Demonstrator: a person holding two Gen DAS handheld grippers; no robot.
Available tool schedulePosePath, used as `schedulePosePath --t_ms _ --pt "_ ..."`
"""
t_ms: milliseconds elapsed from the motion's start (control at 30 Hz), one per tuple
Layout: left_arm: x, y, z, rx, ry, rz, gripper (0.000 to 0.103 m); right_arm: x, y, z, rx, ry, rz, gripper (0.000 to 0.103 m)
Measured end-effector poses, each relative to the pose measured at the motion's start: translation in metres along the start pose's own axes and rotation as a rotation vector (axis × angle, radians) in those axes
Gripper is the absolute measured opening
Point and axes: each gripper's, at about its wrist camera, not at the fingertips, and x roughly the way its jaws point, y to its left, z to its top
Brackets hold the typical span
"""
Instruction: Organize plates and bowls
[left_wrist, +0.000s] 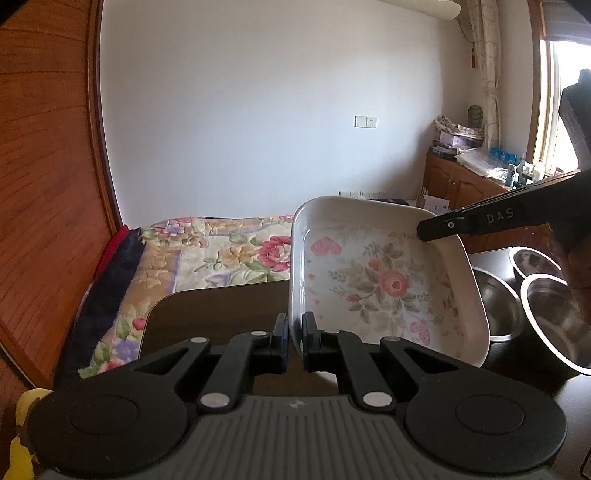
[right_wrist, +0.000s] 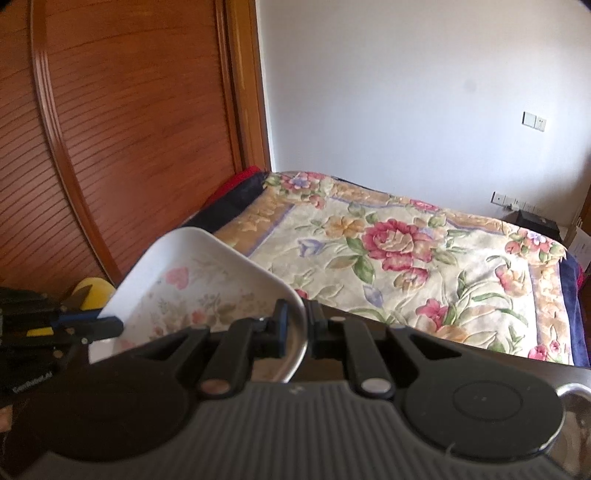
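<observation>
Three steel bowls (left_wrist: 546, 295) sit on the dark bench (left_wrist: 221, 306) at your right, close together, just beside the raised right edge of the floral tray (left_wrist: 384, 280) you hold. Beyond the bench's far edge lies a bed with a flowered quilt (right_wrist: 406, 258), a louvred wooden wardrobe door (right_wrist: 129, 129) to its left and a white wall behind. In the far right corner a wooden cabinet (left_wrist: 454, 181) carries piled papers and small bottles beside a curtained window. Something yellow (right_wrist: 92, 291) shows low by the wardrobe door.

Your left hand-held gripper (left_wrist: 294, 332) is clenched on the tray's near left rim, one pad outside the wall and one inside. Your right hand-held gripper (right_wrist: 297, 325) is likewise clamped narrow on the opposite rim, which passes between its fingers; in the left wrist view its black tips (left_wrist: 439, 229) reach in from the right onto the tray's far right edge. The tray is a white, square dish with rounded corners, printed with a pink rose, leaves and hearts. It is clear of the bench top and tilted, its far side higher than the near side, with its printed face turned toward the left camera. It hangs over the bench between your two hands, ahead of the bowls and short of the bed.
</observation>
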Motion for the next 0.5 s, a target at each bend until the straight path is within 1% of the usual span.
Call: schedulePosePath --t_ms 300,500 --pt "-0.036 -0.019 -0.001 0.020 -0.034 0.003 0.014 -0.035 -0.001 -0.009 0.010 -0.049 0.009 0.013" --pt "-0.059 -0.034 -0.010 0.035 -0.046 -0.003 0.014 -0.056 -0.004 -0.022 0.022 -0.070 0.011 0.013"
